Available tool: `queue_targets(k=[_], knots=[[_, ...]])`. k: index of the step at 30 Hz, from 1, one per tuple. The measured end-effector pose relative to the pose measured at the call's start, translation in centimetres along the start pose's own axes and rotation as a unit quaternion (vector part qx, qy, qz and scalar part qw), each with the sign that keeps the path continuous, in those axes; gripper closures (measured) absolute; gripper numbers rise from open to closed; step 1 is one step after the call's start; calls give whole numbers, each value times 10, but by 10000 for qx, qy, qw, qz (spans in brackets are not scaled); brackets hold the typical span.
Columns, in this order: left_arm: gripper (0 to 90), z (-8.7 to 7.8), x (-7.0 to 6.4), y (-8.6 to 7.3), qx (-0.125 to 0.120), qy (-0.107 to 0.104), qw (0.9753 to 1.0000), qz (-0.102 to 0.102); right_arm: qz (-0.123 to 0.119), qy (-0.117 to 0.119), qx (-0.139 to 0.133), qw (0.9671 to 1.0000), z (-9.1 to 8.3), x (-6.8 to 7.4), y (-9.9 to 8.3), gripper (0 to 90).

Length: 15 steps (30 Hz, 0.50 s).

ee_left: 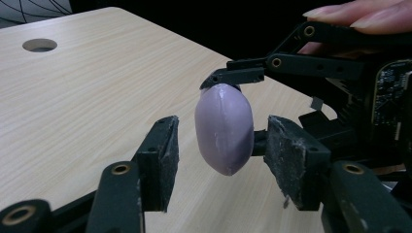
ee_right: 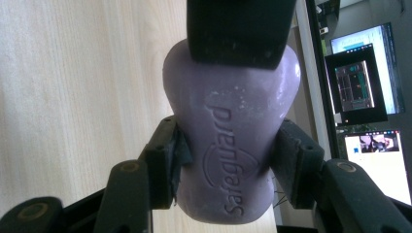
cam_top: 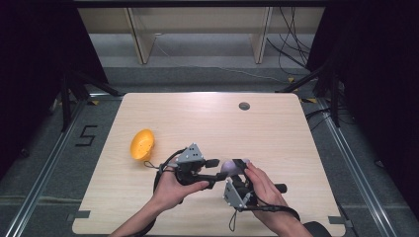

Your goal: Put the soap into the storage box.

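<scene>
Pale wooden table (cam_top: 207, 123), mid-handoff: right gripper (cam_top: 241, 168) clamps the purple soap (cam_top: 230, 167), left gripper (cam_top: 213, 163) gaping around it, needs closing next.

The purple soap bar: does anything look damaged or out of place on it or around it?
Nothing is spilled or broken. The purple soap bar is held above the table by the right gripper, its jaws pressing its narrow waist. The left gripper stands open around it, not touching. The yellow dish lies apart, tilted on its side.
</scene>
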<state>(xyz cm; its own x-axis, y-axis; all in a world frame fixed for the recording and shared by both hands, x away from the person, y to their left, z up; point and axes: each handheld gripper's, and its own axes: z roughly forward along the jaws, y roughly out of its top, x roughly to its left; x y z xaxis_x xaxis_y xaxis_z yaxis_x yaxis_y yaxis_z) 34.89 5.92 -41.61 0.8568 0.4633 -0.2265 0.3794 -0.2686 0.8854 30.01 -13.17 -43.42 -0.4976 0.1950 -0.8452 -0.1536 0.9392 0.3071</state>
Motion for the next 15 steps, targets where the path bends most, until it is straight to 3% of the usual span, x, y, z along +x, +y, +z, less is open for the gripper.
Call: queue_targets(k=[3,4,8,9,10,11,12,13,14,15], knots=[[477,4,-2,2,-13,-47,10000,-74,-252,23,-73,9997,1,-2,0,503],[487,6,-1,2,-26,-119,9999,-12,-206,-9,-89,9997,0,-1,2,503],[504,10,-2,2,-10,-115,9999,-93,-75,-32,-62,9999,-1,0,4,503],[509,11,-2,2,18,-101,9999,-123,-254,-58,-131,9996,0,-2,3,503],[519,11,-1,2,27,-109,9999,-86,-199,-44,-104,9997,-1,-1,4,502],[525,12,0,3,23,-142,9998,-129,107,-25,-29,9999,-1,3,4,502],[532,12,0,3,46,-120,9998,-132,-353,-50,-193,9992,1,-2,3,502],[542,13,1,2,48,-151,9998,-134,-538,-10,-122,9985,0,-4,3,503],[542,14,1,2,15,-169,9997,-179,-538,-10,-122,9985,0,-4,3,503],[546,14,2,2,31,-170,9996,-206,-196,-49,-138,9997,-1,0,5,503]])
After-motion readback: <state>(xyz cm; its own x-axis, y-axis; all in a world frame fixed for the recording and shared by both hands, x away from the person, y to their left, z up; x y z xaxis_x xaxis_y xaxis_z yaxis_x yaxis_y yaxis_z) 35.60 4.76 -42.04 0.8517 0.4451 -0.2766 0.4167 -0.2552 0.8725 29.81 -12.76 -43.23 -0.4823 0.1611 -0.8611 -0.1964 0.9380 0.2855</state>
